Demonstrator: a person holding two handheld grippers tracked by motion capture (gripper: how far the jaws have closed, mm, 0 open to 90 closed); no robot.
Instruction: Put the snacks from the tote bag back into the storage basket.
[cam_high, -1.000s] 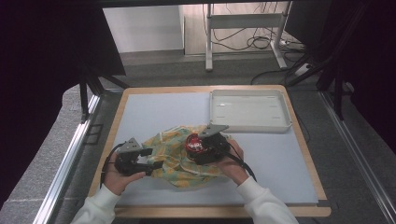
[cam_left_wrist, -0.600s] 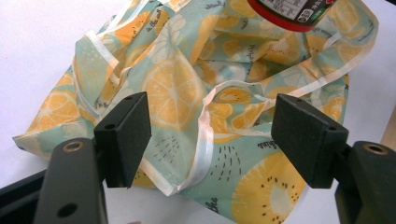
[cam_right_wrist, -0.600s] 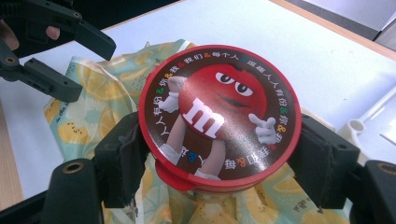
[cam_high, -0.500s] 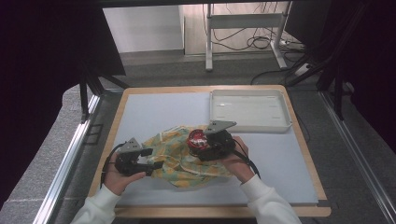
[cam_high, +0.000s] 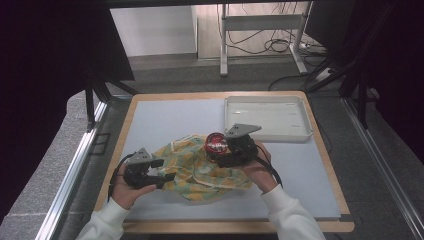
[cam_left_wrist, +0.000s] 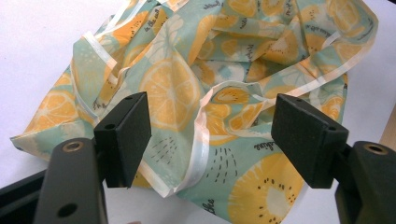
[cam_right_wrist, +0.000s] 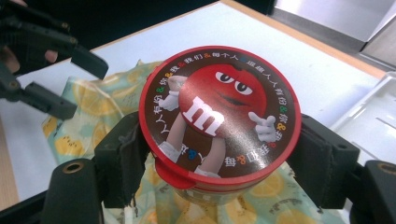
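already out — the candy tub (cam_right_wrist: 219, 123) is clamped between the right gripper (cam_high: 231, 151) jaws, above the fruit-print bag (cam_high: 200, 167).
left gripper (cam_high: 155, 172) stands open at the bag's left edge, holding nothing; judging by this, setting the tub down remains — the white tray (cam_high: 300, 131) and bare table (cam_high: 160, 117) behind offer free room.

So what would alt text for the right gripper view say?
A round red-lidded candy tub with a red cartoon character is clamped between two black fingers, above a lemon-print cloth bag on a white table.
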